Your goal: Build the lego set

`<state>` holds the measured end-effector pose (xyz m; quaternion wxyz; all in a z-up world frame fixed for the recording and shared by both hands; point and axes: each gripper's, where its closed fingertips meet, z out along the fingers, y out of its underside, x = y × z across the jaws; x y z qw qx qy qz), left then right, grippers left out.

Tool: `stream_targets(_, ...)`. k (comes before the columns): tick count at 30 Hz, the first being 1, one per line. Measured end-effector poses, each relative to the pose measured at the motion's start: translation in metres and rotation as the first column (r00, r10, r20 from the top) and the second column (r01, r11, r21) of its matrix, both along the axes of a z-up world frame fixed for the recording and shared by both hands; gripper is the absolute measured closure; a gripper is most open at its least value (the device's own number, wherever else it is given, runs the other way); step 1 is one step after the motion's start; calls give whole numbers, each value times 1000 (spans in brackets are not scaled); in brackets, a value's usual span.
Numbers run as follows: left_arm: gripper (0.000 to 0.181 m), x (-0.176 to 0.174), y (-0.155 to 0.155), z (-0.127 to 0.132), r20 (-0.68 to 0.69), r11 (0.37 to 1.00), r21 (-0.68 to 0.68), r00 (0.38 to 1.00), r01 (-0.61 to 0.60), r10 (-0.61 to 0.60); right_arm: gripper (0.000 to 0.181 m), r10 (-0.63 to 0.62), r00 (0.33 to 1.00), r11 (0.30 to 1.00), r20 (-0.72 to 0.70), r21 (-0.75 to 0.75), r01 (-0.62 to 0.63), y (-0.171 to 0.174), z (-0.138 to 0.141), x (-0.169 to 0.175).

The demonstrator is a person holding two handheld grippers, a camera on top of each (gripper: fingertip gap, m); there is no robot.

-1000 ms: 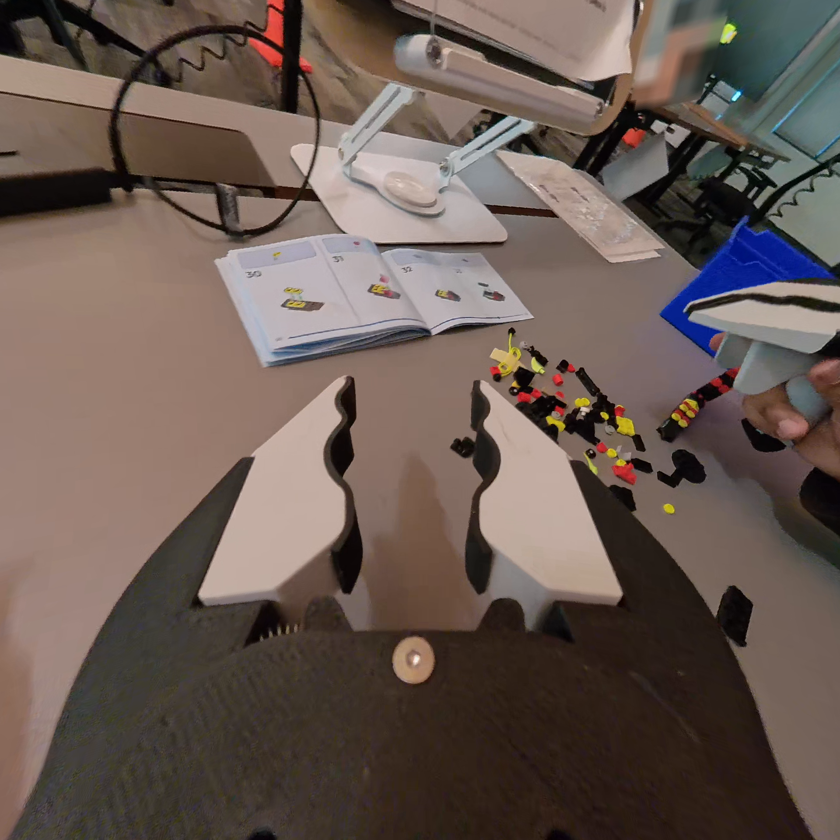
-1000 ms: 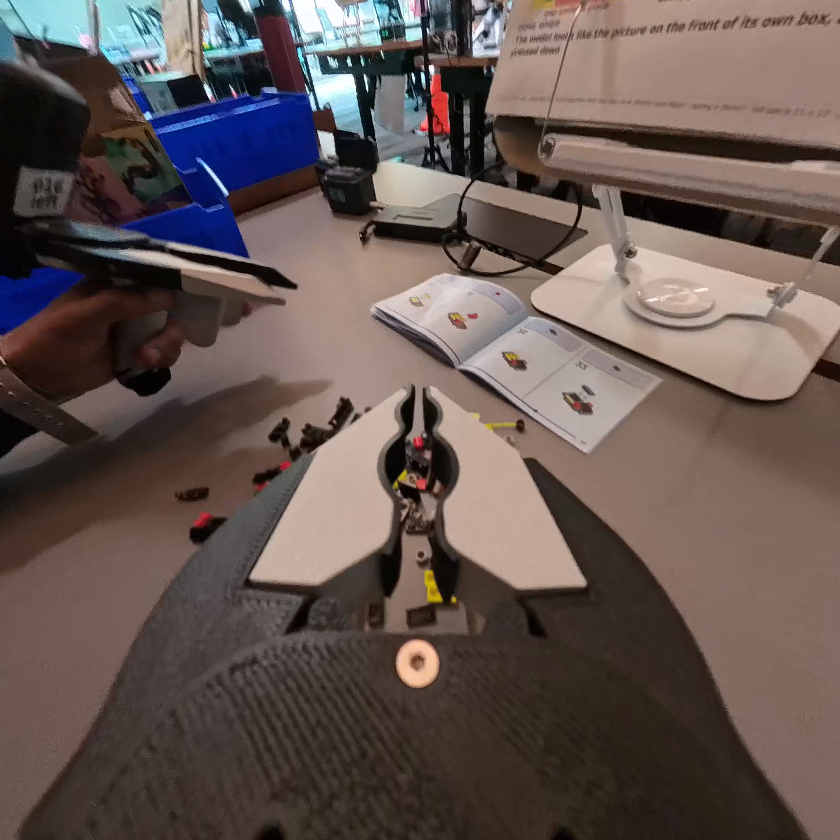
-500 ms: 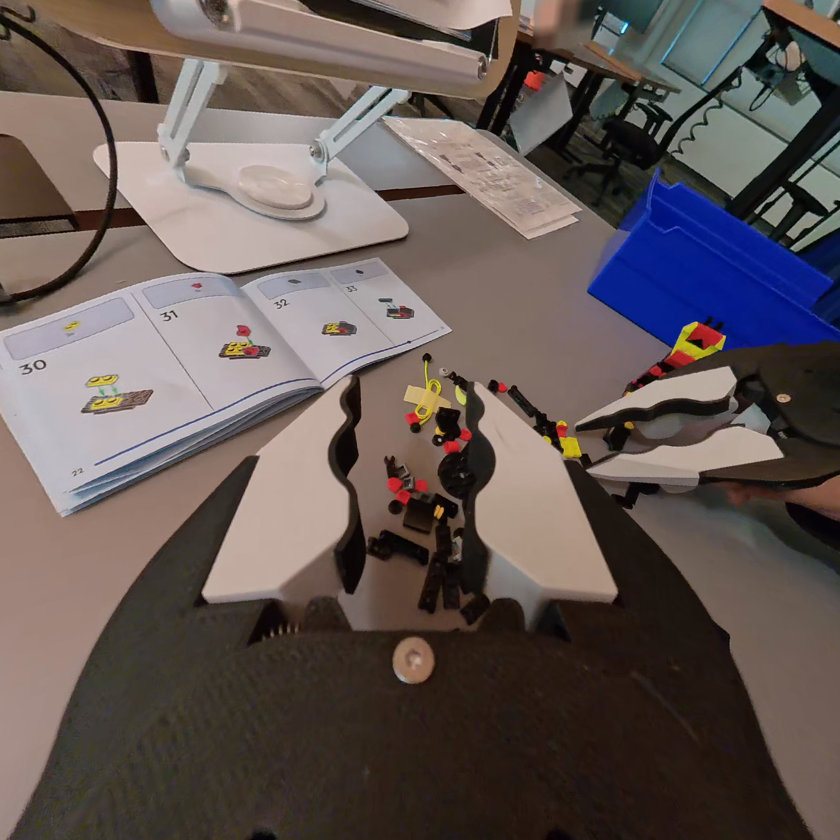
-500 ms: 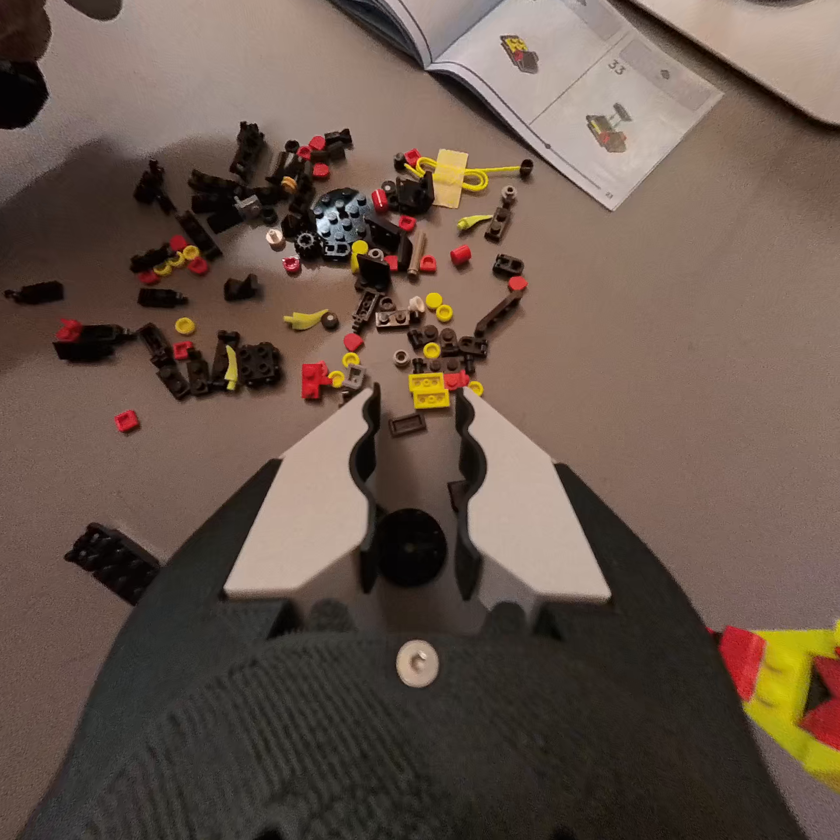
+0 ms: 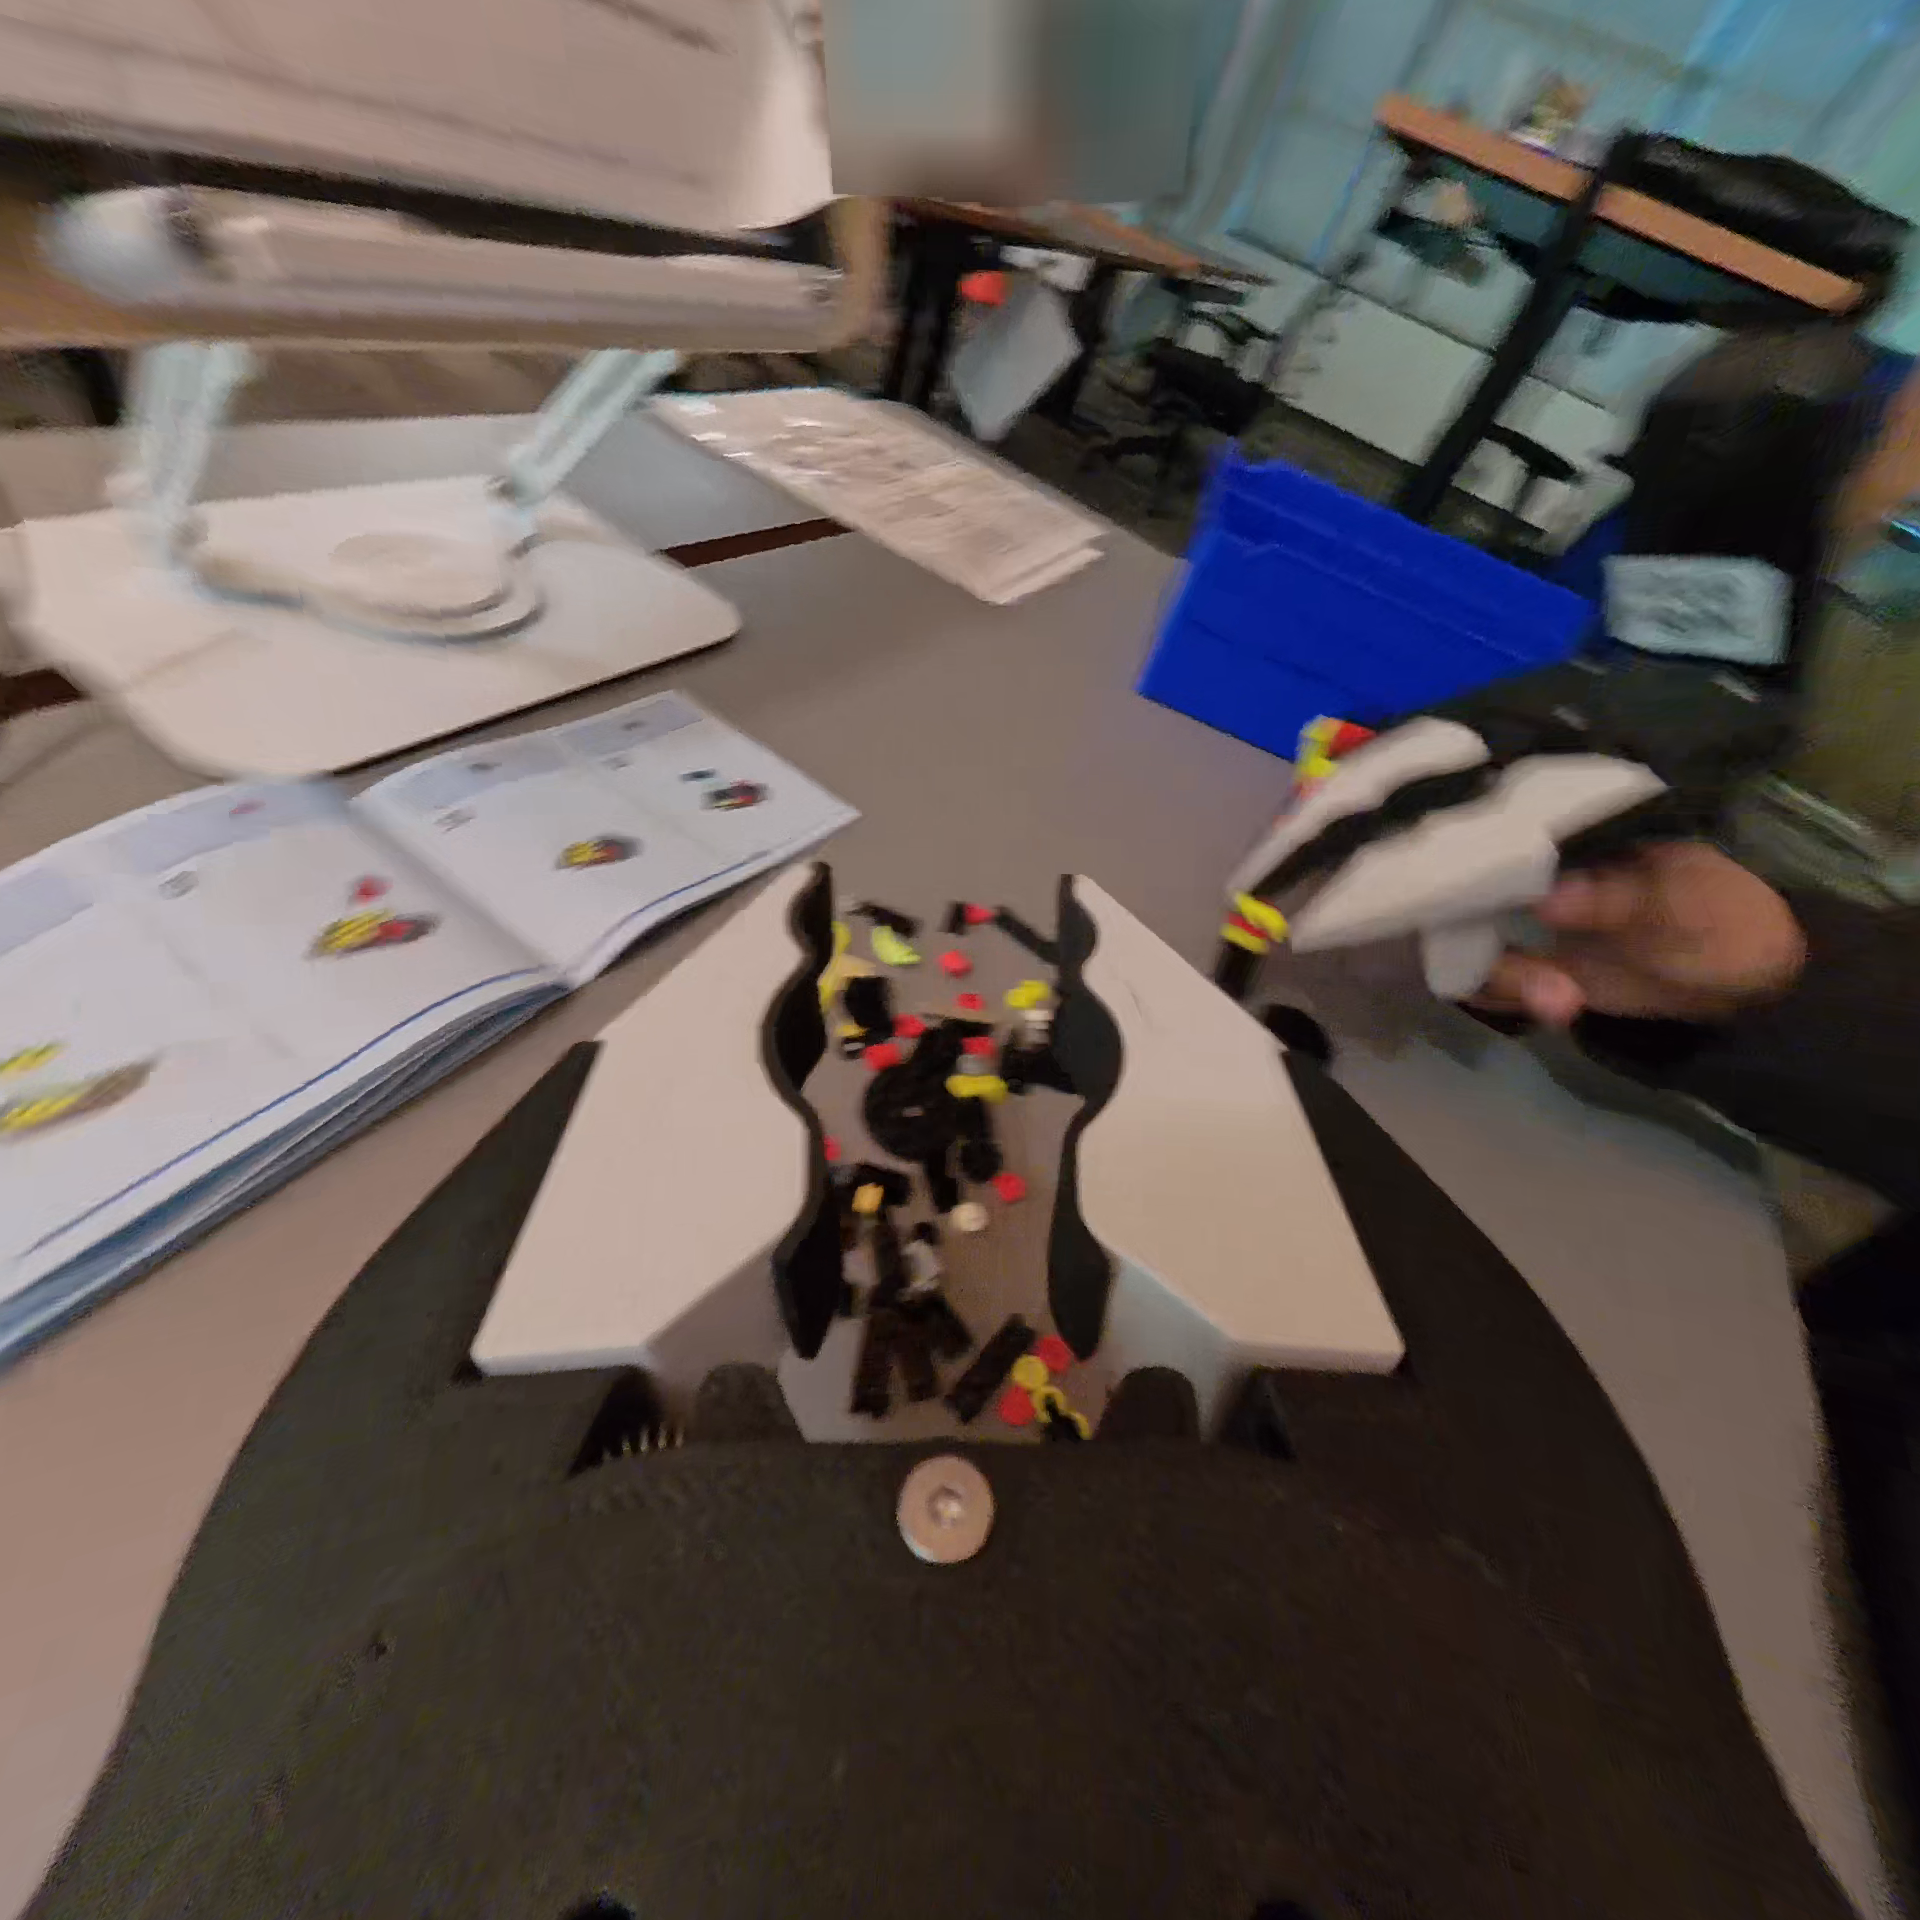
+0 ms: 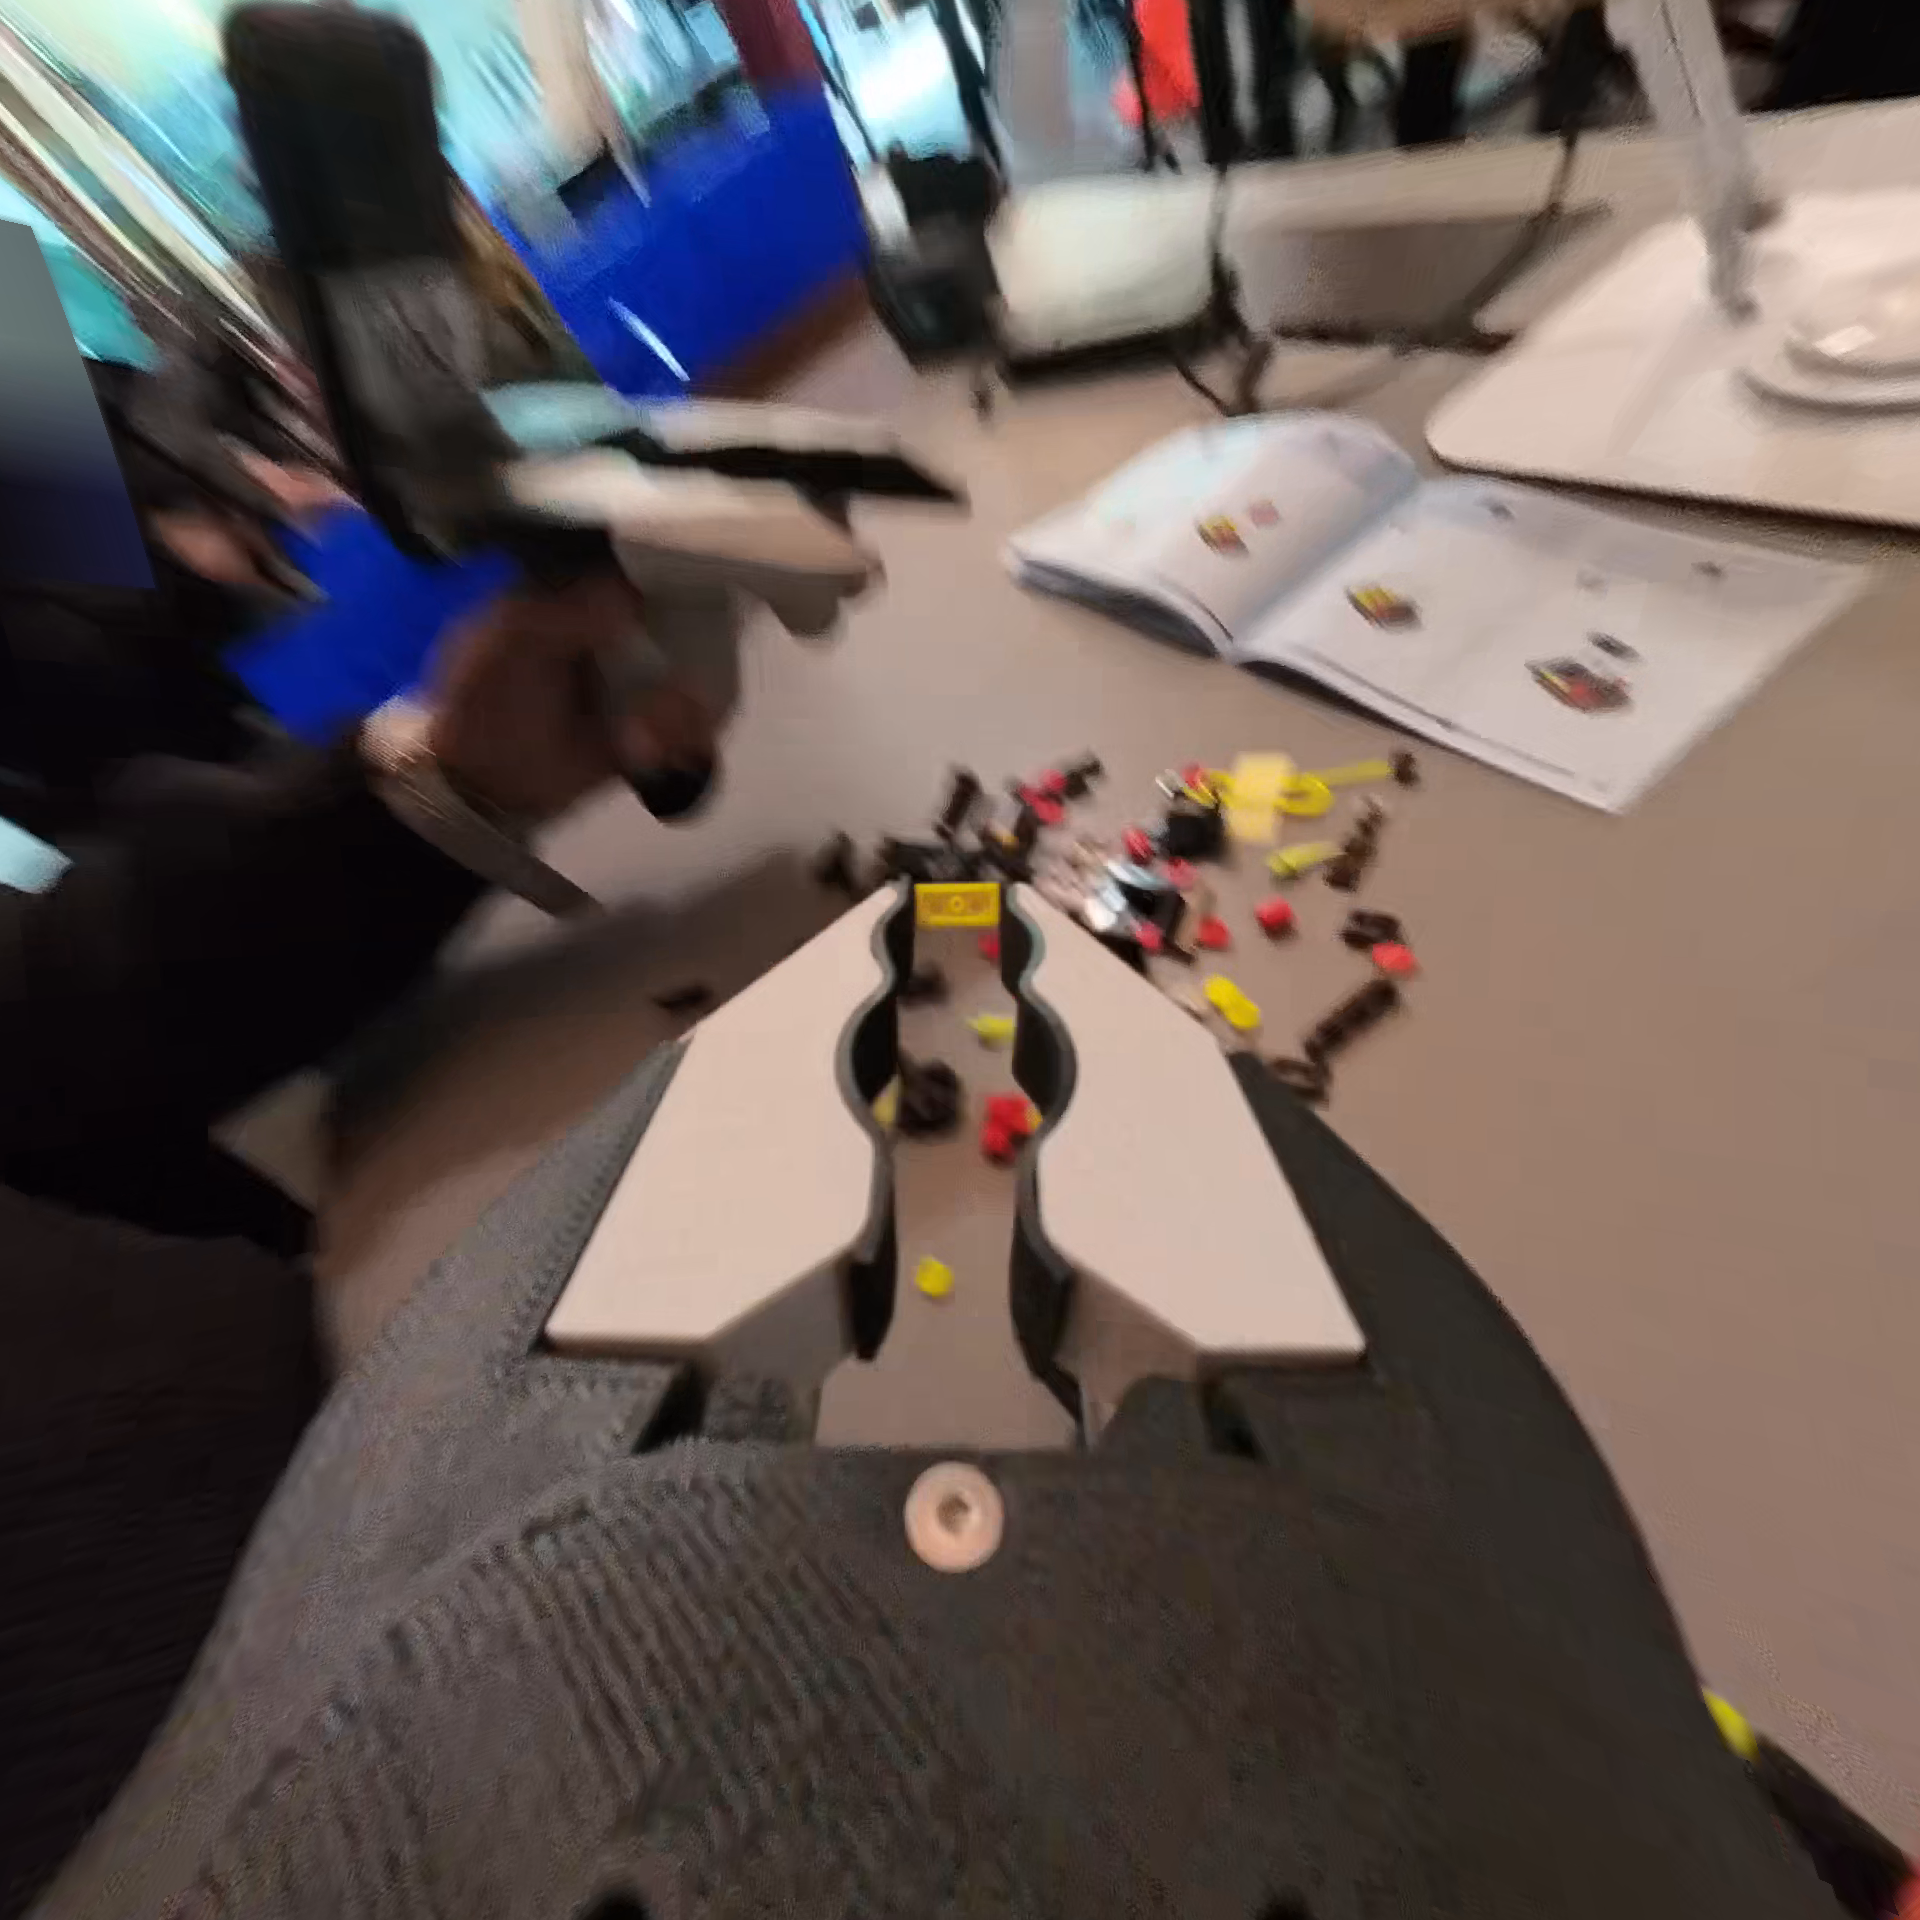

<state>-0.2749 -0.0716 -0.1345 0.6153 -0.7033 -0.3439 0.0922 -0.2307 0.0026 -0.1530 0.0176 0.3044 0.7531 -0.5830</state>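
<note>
Loose black, red and yellow lego pieces (image 5: 935, 1091) lie in a pile on the grey table (image 5: 935, 675). My left gripper (image 5: 945, 894) is open and empty, with the pile showing between its fingers. My right gripper (image 6: 956, 904) is shut on a small yellow plate (image 6: 956, 902) at its fingertips, above the near edge of the pile (image 6: 1195, 862). The right gripper also shows in the left wrist view (image 5: 1247, 904), held by a hand (image 5: 1662, 935), with a black, red and yellow built strip (image 5: 1252, 930) behind its tips. The left gripper shows blurred in the right wrist view (image 6: 883, 488).
An open instruction booklet (image 5: 416, 883) lies left of the pile; it also shows in the right wrist view (image 6: 1403, 603). A white stand base (image 5: 364, 623) sits behind it. A blue bin (image 5: 1351, 623) stands at the far right. Both views are motion-blurred. Tip to tip, the grippers are about 10 cm apart.
My right gripper has closed on the yellow plate and lifted it off the table, tilting up. My left gripper has moved farther over the pile, still open.
</note>
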Motion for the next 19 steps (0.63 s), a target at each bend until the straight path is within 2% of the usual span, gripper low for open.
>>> stream_targets(1, 164, 17, 14, 5, -33, 993, 3, 993, 115, -115, 168, 19, 999, 994, 30, -111, -16, -1, 15, 2)
stream_targets(2, 179, 36, 28, 7, -46, 971, 7, 970, 239, -238, 168, 32, 998, 977, 56, -212, -20, 0, 28, 4)
stream_targets(4, 167, 56, 47, 6, -36, 940, -6, 939, 341, -341, 167, 67, 994, 916, 84, -401, -27, 2, 56, 8)
stream_targets(7, 150, 62, 65, 16, -150, 949, -47, 937, 312, -315, 168, 154, 979, 820, 136, -570, -50, 2, 79, 17)
stream_targets(8, 150, 63, 68, 23, -209, 958, -58, 935, 280, -286, 168, 195, 967, 791, 161, -608, -58, 0, 81, 20)
stream_targets(10, 156, 65, 73, 35, -312, 974, -69, 923, 214, -225, 168, 284, 936, 726, 209, -685, -67, -2, 87, 26)
stream_targets(12, 166, 68, 75, 38, -356, 977, -88, 910, 193, -211, 168, 348, 902, 683, 254, -729, -58, -5, 88, 30)
stream_targets(14, 165, 69, 75, 37, -350, 976, -90, 911, 197, -216, 168, 394, 873, 663, 286, -746, -55, -9, 86, 34)
stream_targets(19, 155, 75, 74, 45, -340, 967, -27, 908, 252, -246, 168, 429, 841, 670, 331, -740, -51, -15, 79, 36)
